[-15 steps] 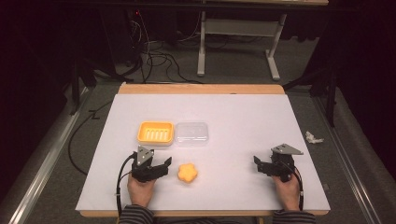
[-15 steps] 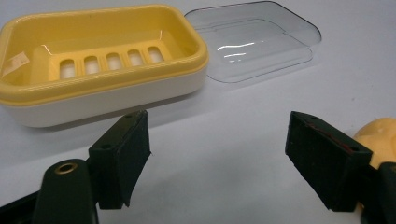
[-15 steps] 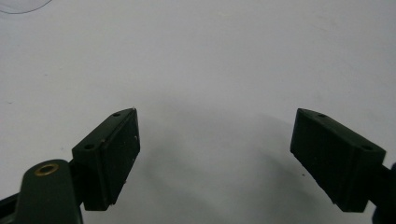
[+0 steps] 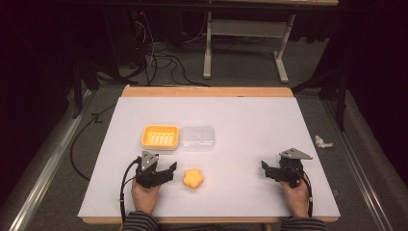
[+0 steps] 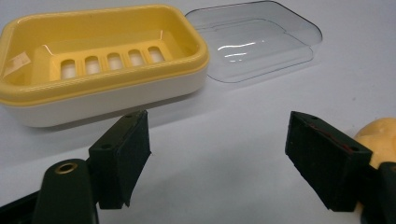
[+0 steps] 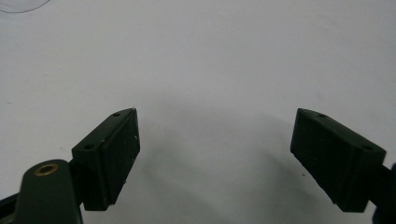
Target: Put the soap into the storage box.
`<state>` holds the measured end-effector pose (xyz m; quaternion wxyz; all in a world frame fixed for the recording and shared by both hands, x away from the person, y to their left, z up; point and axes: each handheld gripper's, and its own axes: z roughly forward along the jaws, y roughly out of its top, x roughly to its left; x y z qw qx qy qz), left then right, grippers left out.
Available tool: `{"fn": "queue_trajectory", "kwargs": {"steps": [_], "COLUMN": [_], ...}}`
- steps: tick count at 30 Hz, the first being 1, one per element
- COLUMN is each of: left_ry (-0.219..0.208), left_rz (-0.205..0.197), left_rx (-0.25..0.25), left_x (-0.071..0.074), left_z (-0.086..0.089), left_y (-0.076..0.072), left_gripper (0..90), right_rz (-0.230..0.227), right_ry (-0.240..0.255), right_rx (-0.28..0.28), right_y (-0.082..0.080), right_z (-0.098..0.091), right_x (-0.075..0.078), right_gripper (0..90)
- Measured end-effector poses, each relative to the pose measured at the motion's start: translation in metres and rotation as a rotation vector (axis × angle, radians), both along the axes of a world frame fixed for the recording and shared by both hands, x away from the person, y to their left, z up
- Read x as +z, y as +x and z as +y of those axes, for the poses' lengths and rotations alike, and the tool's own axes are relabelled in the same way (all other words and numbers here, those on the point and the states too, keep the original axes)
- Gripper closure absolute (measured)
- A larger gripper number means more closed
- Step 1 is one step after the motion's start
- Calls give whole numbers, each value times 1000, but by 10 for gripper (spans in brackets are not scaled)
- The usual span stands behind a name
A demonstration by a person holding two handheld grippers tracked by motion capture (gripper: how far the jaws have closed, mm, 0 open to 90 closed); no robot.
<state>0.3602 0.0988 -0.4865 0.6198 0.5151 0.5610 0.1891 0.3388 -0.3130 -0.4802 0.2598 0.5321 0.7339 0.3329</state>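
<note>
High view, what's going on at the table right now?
A person holds a gripper in each hand over the table. The left gripper, open, sits beside the orange soap, touching nothing. The right gripper is open over bare table. The yellow dish is empty, with its clear lid lying beside it.

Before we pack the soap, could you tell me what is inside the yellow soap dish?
The yellow soap dish holds nothing: its slotted drain insert is bare. The orange soap lies on the table. What lies beneath the insert is hidden.
</note>
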Motion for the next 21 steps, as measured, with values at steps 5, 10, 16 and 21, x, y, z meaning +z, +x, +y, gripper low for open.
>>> {"fn": "queue_trajectory", "kwargs": {"steps": [5,10,16,21], "left_ry": [-4,-33,-38,-39], "left_rz": [-16,-19,-18,-16], "left_rx": [5,22,34,42], "left_x": [1,2,3,3], "left_z": [0,4,4,5], "left_y": [-2,-2,-2,-2], "left_gripper": [220,224,207,202], "right_rz": [1,1,-1,0], "right_ry": [2,7,13,11], "right_rx": [-4,-6,-7,-2], "right_y": [0,0,1,0], "right_z": [0,-1,-1,-1], "right_x": [0,0,0,0], "right_gripper": [159,158,157,157]}}
